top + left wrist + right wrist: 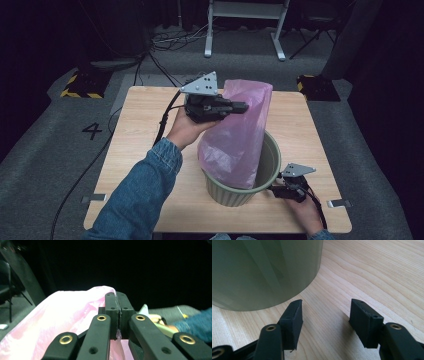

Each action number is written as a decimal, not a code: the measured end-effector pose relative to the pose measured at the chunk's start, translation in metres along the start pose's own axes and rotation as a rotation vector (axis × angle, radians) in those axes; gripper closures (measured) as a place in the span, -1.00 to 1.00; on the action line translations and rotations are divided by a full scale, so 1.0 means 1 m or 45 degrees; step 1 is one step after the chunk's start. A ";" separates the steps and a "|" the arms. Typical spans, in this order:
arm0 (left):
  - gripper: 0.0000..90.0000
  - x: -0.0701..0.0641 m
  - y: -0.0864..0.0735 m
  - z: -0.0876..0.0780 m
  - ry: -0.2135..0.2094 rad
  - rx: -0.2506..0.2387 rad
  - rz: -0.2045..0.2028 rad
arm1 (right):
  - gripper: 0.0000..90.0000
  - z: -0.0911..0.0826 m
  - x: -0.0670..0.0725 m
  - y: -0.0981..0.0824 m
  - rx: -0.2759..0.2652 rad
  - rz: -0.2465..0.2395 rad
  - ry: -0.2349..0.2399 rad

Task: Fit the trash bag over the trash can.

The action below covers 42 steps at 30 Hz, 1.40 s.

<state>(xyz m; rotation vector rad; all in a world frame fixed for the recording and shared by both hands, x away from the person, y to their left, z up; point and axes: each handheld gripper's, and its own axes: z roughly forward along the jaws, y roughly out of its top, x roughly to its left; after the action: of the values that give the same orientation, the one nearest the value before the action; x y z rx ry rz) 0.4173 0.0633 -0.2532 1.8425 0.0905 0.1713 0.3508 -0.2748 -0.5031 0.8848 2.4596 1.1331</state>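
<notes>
A pale green bin (270,165) stands on the wooden table (145,125), near its right front. A pink plastic bag (240,135) rises out of the bin, its lower part inside. My left gripper (244,106) is shut on the bag's upper edge and holds it up above the bin; in the left gripper view the jaws pinch a fold of the pink bag (62,322) at the left gripper's tips (117,302). My right gripper (276,189) stands open low beside the bin's right side. In the right gripper view the right gripper (325,315) has nothing between its pads, and the bin's wall (264,270) is just ahead.
The table's left half is bare wood. A black cable (165,120) trails from the left gripper off the table's left side. Grey carpet surrounds the table, with a white frame (245,20) and yellow-black weights (80,85) behind.
</notes>
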 end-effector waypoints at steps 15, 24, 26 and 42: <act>0.97 -0.012 -0.037 -0.007 -0.022 0.163 -0.133 | -0.01 0.000 0.000 0.000 -0.001 0.004 0.000; 0.96 -0.022 -0.057 0.002 -0.030 0.435 -0.214 | 0.09 -0.005 -0.003 0.000 -0.023 0.045 -0.014; 0.94 -0.023 -0.059 0.002 -0.039 0.457 -0.231 | 0.09 -0.009 -0.003 0.003 -0.039 0.038 -0.018; -0.01 -0.021 -0.069 -0.033 0.105 0.229 -0.355 | 0.02 -0.080 -0.032 0.055 -0.238 0.072 0.006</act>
<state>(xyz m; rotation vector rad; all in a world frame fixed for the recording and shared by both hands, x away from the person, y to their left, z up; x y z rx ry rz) 0.3927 0.1106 -0.3121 1.9790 0.4304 0.0446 0.3585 -0.3146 -0.4093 0.9005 2.2989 1.3605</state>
